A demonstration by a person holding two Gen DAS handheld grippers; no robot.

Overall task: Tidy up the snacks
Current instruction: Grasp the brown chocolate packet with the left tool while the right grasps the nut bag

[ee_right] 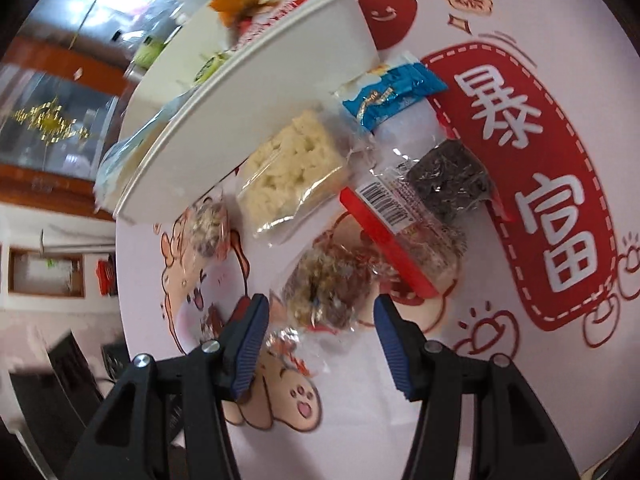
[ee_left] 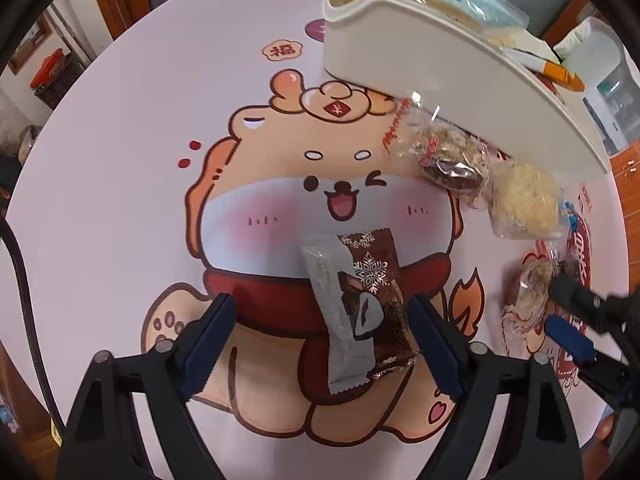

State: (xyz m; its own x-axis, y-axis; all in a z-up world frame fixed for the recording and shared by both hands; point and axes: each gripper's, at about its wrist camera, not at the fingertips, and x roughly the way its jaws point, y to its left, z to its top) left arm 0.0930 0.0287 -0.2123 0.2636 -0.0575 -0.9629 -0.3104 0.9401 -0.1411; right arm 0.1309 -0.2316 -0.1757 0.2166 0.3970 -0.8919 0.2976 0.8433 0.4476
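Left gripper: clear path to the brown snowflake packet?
Likely yes. The brown snowflake packet lies flat on the table between the open jaws of the left gripper, nothing on top, with the other snacks off to the side.

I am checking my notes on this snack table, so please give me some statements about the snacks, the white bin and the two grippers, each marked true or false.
1. The brown snowflake-printed snack packet lies between the open jaws of the left gripper. True.
2. The white plastic bin is empty. False: several wrapped snacks are in it.
3. The right gripper holds the blue and white candy wrapper. False: that wrapper lies on the table beside the bin.
4. A clear-wrapped pale puffed-rice square lies on the table next to the bin. True.
5. The cartoon-printed tablecloth is plain green. False: it is pale with a cartoon animal.
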